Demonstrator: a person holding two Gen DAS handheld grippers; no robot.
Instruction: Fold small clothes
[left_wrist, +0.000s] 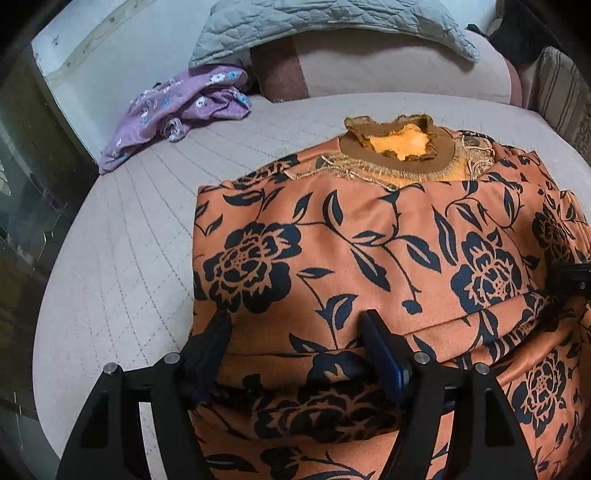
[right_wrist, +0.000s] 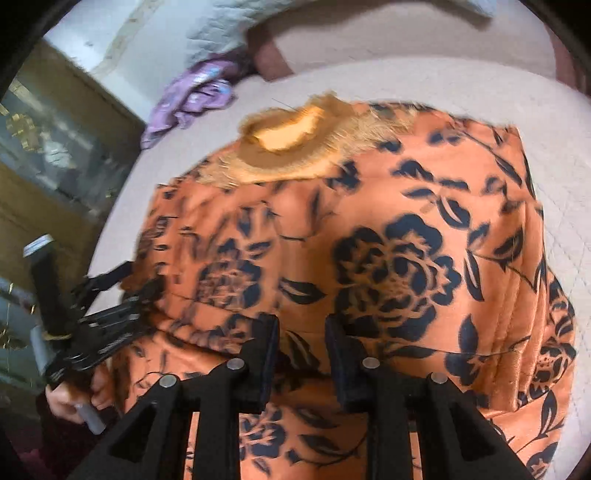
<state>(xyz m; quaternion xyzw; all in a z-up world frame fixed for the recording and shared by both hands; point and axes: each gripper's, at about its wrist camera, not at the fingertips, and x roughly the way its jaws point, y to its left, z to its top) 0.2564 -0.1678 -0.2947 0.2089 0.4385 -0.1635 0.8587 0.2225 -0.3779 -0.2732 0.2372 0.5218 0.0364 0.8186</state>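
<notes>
On the bed (left_wrist: 122, 236), toward its near edge, an orange floral top (left_wrist: 369, 240) is laid flat with its collar (left_wrist: 397, 146) turned to the far edge, so that the hem lies within reach for a fold away from the operator. The left gripper (left_wrist: 295, 354) is parted wide, its jaws straddling a ridge of hem cloth without clenching it. The right gripper (right_wrist: 301, 354) is likewise released, cloth lying between its jaws; a pinch appears to be prepared. A purple garment (left_wrist: 181, 110) is left crumpled near the far left corner, presumably awaiting its turn.
</notes>
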